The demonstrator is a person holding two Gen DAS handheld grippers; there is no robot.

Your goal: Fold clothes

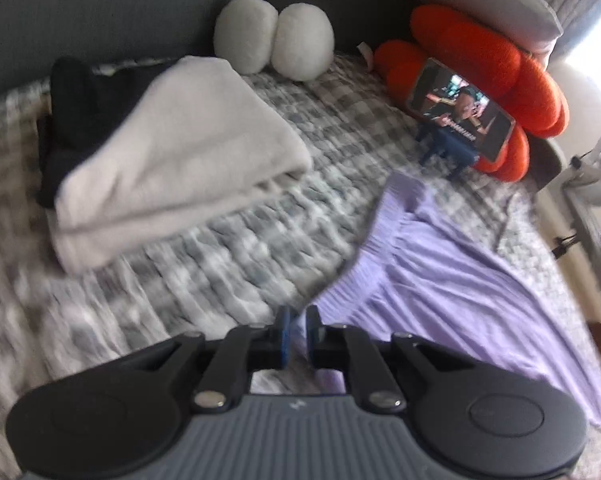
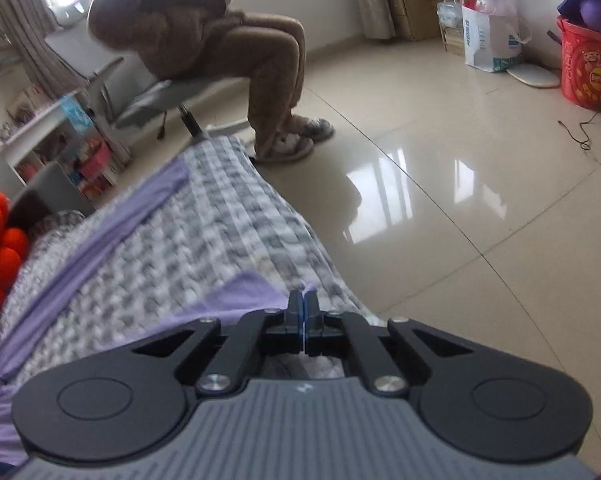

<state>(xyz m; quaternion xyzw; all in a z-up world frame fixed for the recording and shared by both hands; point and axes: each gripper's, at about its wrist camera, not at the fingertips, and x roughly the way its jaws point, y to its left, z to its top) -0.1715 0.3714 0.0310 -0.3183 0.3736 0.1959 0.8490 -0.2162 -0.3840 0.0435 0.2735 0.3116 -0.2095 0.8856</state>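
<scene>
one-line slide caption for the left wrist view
Left gripper pinching lilac garment beside folded white towel.

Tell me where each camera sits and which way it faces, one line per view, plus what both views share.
Left wrist: on the left gripper, angled down over the bed toward the folded white towel, orange cushion and phone; only the gripper shows, nipping the purple garment.
Right wrist: on the right gripper, looking past the bed's edge to the tiled floor and a seated person; gripper shut on a purple corner.
Shared: purple garment, checked bedspread, orange cushion.
</scene>
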